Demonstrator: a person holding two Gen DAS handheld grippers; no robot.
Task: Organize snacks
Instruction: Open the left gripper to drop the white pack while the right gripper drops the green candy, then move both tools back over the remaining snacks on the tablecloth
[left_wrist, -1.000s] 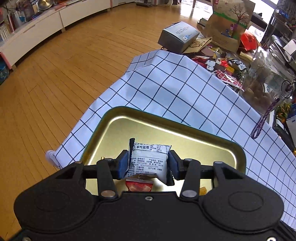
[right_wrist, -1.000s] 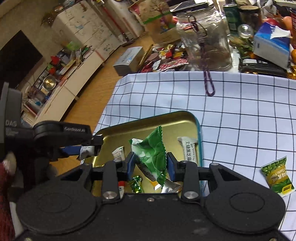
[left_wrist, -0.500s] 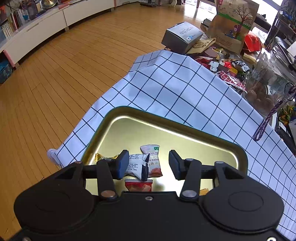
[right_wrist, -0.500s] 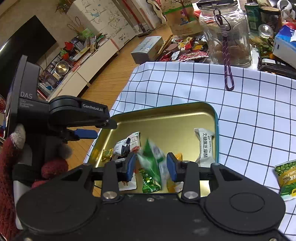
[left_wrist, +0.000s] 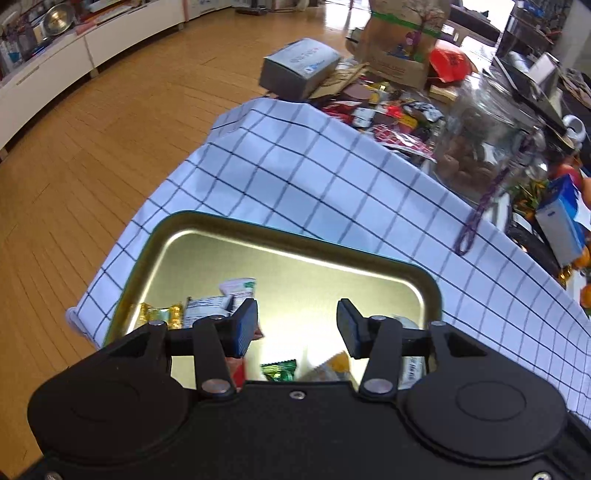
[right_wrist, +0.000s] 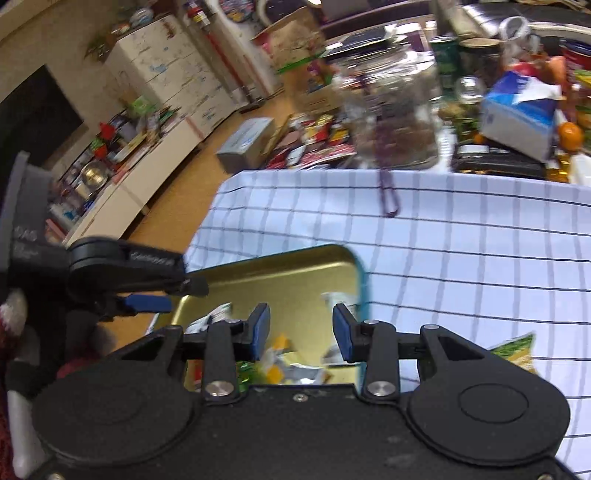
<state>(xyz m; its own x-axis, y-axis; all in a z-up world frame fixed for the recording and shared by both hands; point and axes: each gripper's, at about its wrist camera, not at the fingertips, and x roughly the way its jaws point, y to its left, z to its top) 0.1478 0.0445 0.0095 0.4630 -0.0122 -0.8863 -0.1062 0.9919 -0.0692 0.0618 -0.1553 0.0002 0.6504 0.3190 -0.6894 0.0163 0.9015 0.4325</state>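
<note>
Hovering over the tin (left_wrist: 424, 275), the left claw (left_wrist: 295, 326) has its pads apart with nothing between them, and the right claw (right_wrist: 300, 332) is likewise parted and empty; its jaws have just been opening, and no packet sits between them now. Below both, the gold tin with a teal rim holds the gathered snacks: a gold-wrapped candy (left_wrist: 159, 314) and white packets (left_wrist: 221, 302) towards its left side, and a green wrapper (left_wrist: 279, 371) and a yellow one (left_wrist: 334, 363) near its front edge, partly hidden by the claw bodies. One green snack bag (right_wrist: 515, 350) lies outside the tin on the checked cloth (left_wrist: 314, 177) covering the bench, just beside the right claw's body, so I judge it the likely next thing to collect. It looks like a light, crinkly foil pillow pack: soft, slippery and easy to push across the cloth, with contents that may crush. Taking it across a crimped end seam, or pinching the flat of the bag gently, seems safest. Farther off, a purple cord (right_wrist: 388, 192) trails onto the cloth from a large glass jar (left_wrist: 484, 147), and beyond that the bench is crowded with wrappers and boxes; this view is blurred, so finer detail cannot be told.
</note>
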